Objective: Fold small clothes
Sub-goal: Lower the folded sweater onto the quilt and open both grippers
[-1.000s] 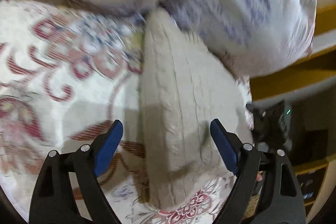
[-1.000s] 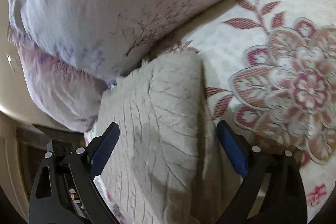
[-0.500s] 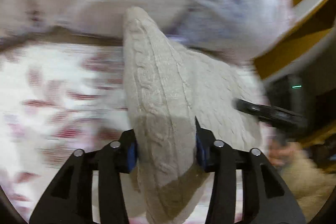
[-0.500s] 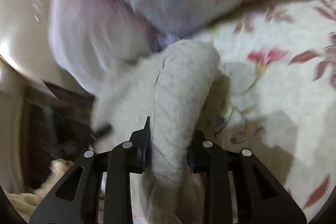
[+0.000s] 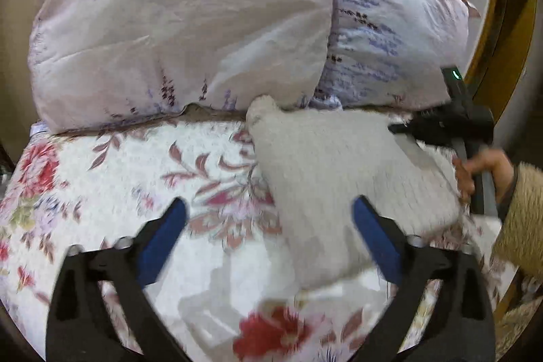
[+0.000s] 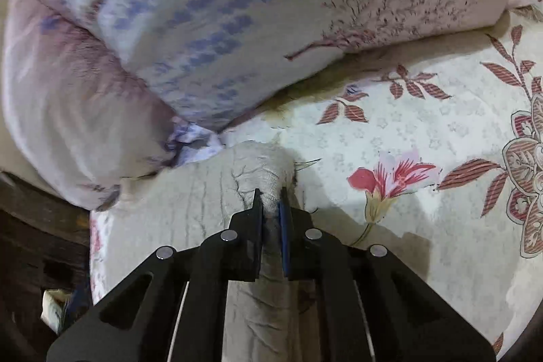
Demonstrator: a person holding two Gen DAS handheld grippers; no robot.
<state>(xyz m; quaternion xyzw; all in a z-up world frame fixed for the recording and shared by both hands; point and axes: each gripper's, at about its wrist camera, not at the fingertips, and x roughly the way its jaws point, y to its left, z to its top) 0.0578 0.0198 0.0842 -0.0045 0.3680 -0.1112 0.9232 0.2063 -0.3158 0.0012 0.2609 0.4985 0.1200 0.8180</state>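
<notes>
A folded cream knit garment (image 5: 339, 178) lies on the floral bedspread (image 5: 118, 165), its far corner against the pillows. My left gripper (image 5: 269, 233) is open and empty, held just above the bed with the garment's near left part between its blue pads. In the right wrist view my right gripper (image 6: 270, 204) is shut on a bunched edge of the same garment (image 6: 203, 212). The right gripper (image 5: 451, 124) and the hand holding it also show at the garment's right edge in the left wrist view.
Two large pale pillows (image 5: 190, 22) with lilac and purple print lie along the back of the bed, also in the right wrist view (image 6: 220, 22). The bed's edge drops to dark furniture (image 6: 44, 243) on the left. A yellow wooden frame (image 5: 482, 5) stands behind.
My left gripper was shut on the garment half a second ago; it has let go, opened wide and drawn back. The garment has settled onto the bed. My right gripper stays shut on it.
</notes>
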